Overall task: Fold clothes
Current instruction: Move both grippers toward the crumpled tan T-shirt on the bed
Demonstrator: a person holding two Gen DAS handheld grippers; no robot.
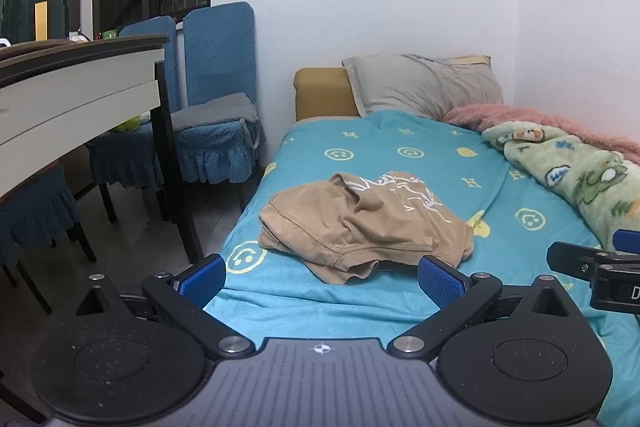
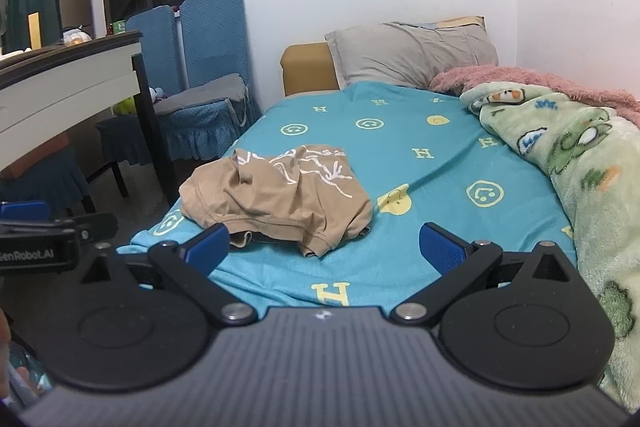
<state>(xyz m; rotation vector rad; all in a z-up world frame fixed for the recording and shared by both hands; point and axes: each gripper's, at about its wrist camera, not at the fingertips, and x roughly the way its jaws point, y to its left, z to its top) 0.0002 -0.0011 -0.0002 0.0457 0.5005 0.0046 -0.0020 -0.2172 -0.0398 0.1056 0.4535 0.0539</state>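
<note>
Left wrist view: your left gripper (image 1: 322,279) spread wide, empty, hovering at near edge of bed (image 1: 400,303). Tan shirt (image 1: 360,223) crumpled on teal sheet just ahead of pads (image 1: 202,281), apart from them. Right wrist view: your right gripper (image 2: 324,247) also spread wide, holding nothing; shirt (image 2: 276,195) ahead, toward its left finger. Green blanket (image 2: 580,163) on right, pillow (image 2: 412,53) at head.

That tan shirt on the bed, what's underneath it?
The tan shirt lies crumpled on the turquoise smiley-print sheet, which shows all around it. Its folds hide whatever is directly beneath, so anything else under there cannot be seen.
</note>
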